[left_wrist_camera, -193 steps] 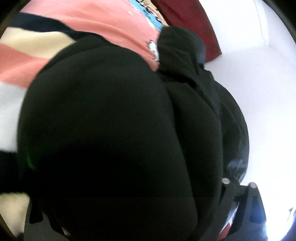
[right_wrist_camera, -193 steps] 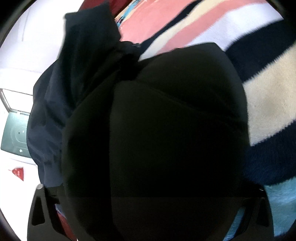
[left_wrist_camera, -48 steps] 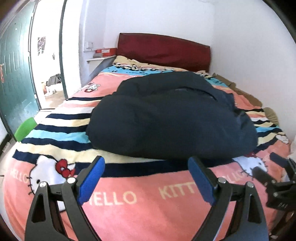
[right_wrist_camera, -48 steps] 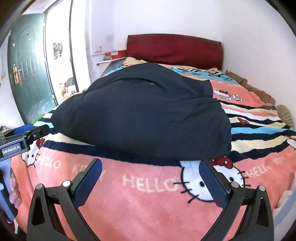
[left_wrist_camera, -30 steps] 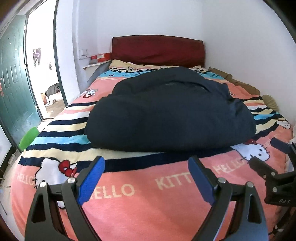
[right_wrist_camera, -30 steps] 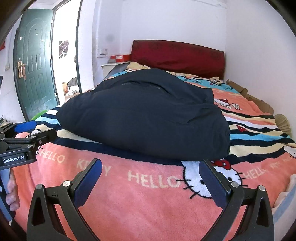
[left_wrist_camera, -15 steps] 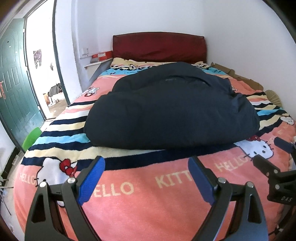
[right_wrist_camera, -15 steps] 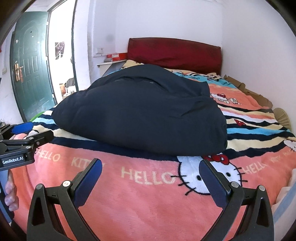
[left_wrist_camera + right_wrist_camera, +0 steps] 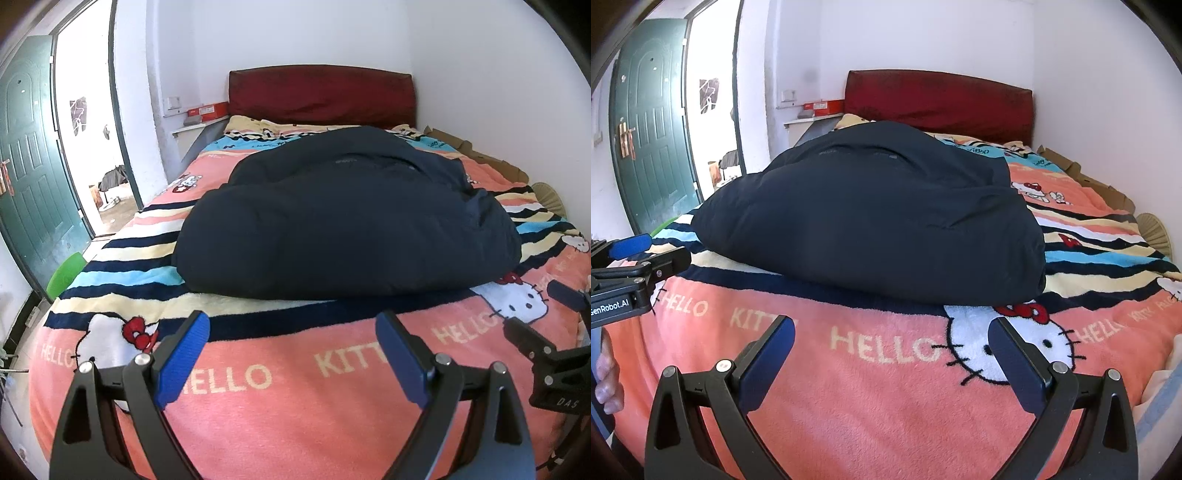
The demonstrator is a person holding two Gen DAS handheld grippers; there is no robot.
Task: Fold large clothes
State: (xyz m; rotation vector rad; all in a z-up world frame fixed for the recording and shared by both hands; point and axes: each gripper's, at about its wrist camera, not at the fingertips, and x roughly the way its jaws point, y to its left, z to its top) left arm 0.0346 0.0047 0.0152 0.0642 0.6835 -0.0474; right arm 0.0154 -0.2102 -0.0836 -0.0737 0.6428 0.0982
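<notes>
Ahead of both sets of jaws, well apart from them, the dark padded coat [image 9: 343, 221] lies folded on the bed [image 9: 258, 406], long axis across the view. Left gripper [image 9: 291, 354] and right gripper [image 9: 892, 354] hang wide open, empty — neither clearly nearer.

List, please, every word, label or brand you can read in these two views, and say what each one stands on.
"HELLO KITT": blanket, left wrist view; the last letter is hidden.
"HELLO": blanket's right side, left wrist view.
"HELLO KITT" and "HELLO": blanket, right wrist view.
"GenRobot.AI": left gripper body, right wrist view.
"DAS": right gripper body, left wrist view.
Red box on the shelf: print too small to read.
</notes>
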